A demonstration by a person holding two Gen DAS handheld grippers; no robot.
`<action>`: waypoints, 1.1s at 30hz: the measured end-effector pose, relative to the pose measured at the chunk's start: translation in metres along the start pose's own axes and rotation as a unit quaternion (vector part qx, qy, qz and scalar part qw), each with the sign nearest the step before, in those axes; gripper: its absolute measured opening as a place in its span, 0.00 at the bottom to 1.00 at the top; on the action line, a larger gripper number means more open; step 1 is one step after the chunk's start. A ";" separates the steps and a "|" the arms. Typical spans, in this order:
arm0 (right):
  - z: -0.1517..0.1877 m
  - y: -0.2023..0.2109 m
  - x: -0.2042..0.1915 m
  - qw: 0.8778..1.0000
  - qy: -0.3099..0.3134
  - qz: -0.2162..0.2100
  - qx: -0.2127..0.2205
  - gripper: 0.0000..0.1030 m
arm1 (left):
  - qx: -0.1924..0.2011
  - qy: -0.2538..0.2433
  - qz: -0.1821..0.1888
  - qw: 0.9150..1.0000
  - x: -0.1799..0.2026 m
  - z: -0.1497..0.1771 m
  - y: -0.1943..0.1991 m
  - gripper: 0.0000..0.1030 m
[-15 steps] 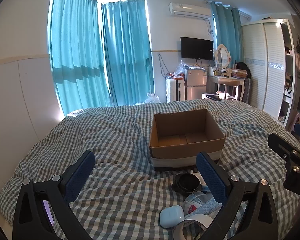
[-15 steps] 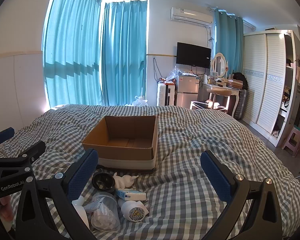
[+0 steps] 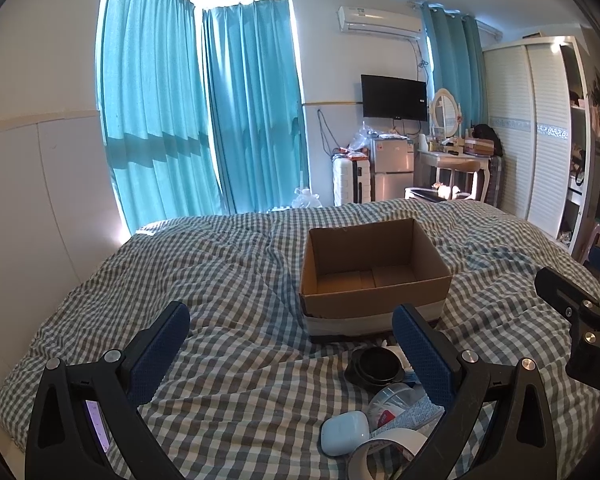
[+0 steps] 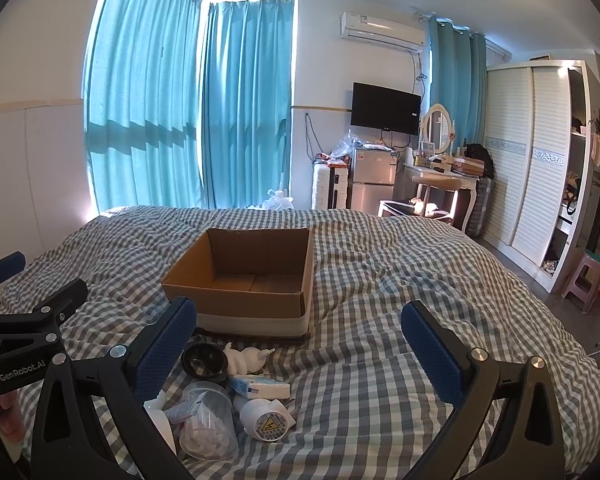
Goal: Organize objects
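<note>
Bedding in grey-and-white check (image 4: 380,360) fills both views and looks the same as half a second back: no fold shifted, nothing lifted, so the sorting has, by my judgement, not yet begun. Ahead of both tongs sits the open cardboard box (image 4: 244,272), upright on the bed and empty as far as its floor shows, in the same spot as before. The left tongs (image 3: 292,344) are spread wide with nothing between their blue pads, hovering over bare bedding with the box ahead and slightly to their right; the right tongs (image 4: 300,344) are equally spread and empty, the box ahead and to their left. Neither has visibly moved since the earlier frames. Between the box and the tongs lies the small clutter still to be stowed: a clear plastic cup (image 4: 208,424) stuffed with wrappers, a white plug-like gadget with a warning label (image 4: 266,420), a white-and-blue packet (image 4: 260,388), a black round lid or lens cap (image 4: 204,364), a little white figurine (image 4: 246,358), and a white earbud case (image 3: 345,432) beside a roll of tape (image 3: 388,452). All remain outside the box; a first pick likely comes next.
</note>
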State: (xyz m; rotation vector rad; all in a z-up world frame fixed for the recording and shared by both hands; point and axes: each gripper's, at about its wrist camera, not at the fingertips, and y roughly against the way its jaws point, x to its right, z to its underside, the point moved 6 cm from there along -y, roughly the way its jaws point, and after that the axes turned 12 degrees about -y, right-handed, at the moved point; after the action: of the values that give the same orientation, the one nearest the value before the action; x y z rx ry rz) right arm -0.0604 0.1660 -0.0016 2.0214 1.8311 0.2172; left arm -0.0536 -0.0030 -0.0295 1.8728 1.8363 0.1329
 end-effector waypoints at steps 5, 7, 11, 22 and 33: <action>0.000 0.000 -0.001 1.000 0.001 -0.003 -0.002 1.00 | -0.001 0.000 0.000 1.000 0.001 0.000 0.000 1.00; -0.001 0.001 -0.001 1.000 0.002 -0.002 -0.002 1.00 | 0.000 0.000 0.000 1.000 0.001 0.001 0.000 1.00; -0.002 0.001 -0.002 1.000 0.004 -0.001 -0.002 1.00 | -0.001 0.001 -0.002 1.000 0.000 0.000 -0.001 1.00; -0.004 0.001 -0.001 1.000 0.004 -0.004 -0.006 1.00 | -0.006 0.004 0.005 1.000 -0.001 0.000 -0.003 1.00; -0.003 0.001 0.000 1.000 0.003 -0.003 -0.008 1.00 | -0.008 0.001 0.005 1.000 0.001 0.002 -0.003 1.00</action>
State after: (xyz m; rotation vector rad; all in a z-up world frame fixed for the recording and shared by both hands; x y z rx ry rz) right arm -0.0610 0.1662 0.0015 2.0061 1.8346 0.2356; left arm -0.0553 -0.0026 -0.0328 1.8712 1.8216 0.1524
